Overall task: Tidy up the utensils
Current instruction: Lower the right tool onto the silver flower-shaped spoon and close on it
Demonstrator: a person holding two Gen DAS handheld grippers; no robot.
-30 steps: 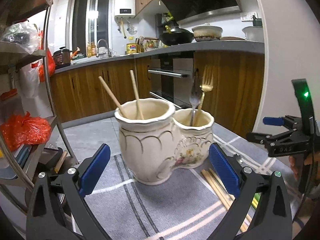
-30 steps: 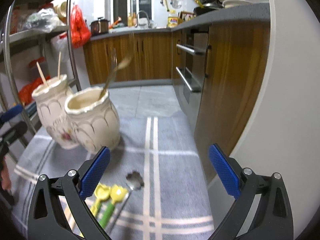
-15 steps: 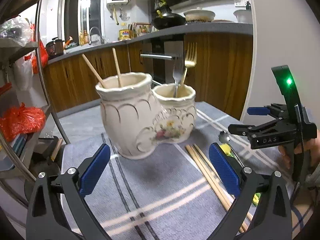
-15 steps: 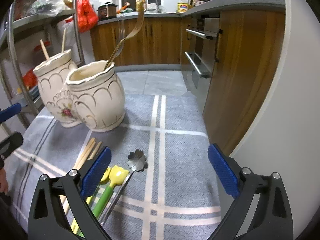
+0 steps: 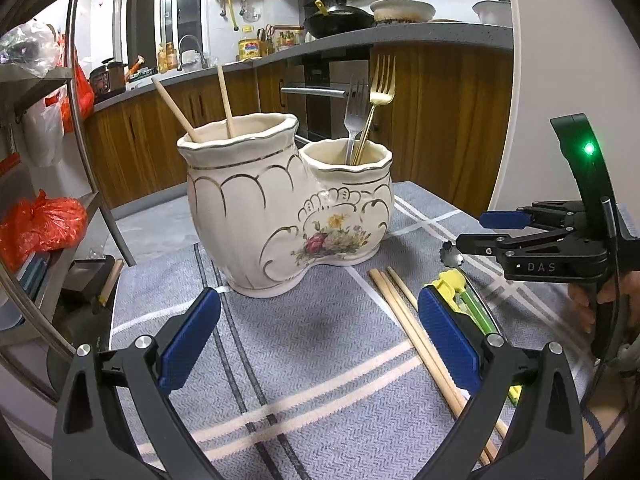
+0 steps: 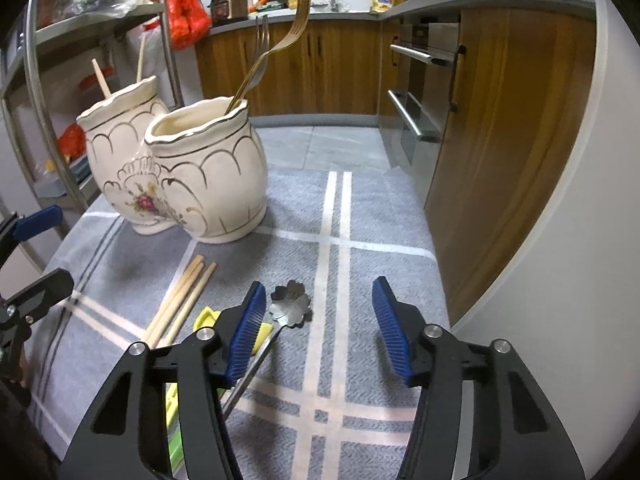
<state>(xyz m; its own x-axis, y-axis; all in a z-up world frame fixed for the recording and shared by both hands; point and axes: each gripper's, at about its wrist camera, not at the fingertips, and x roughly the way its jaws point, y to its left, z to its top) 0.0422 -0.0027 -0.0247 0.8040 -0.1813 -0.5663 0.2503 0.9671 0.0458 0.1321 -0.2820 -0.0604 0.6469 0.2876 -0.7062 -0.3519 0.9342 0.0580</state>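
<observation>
Left wrist view: left gripper (image 5: 318, 338) wide open, jaws empty, hanging over the grey striped cloth (image 5: 320, 364) on the table, just in front of the twin ceramic holder (image 5: 286, 208). Closer to the holder and lower than a second ago. Inside the holder's larger pot, two chopsticks (image 5: 200, 104); in the smaller pot, a silver fork (image 5: 354, 110) and a gold fork (image 5: 378, 96). To the right of the holder, loose chopsticks (image 5: 416, 332) flat on the cloth, beside them a yellow-green utensil (image 5: 460, 294). Further right of the holder, right gripper (image 5: 472, 234) seen side-on.

Right wrist view: right gripper (image 6: 320, 322) closing, far narrower than a second ago, pads not yet pressing anything. Flower-shaped spoon (image 6: 290, 306) in front of the holder (image 6: 180, 172), bowl between the jaws, handle passing under the left pad. Loose chopsticks (image 6: 180, 300) left of the spoon.
</observation>
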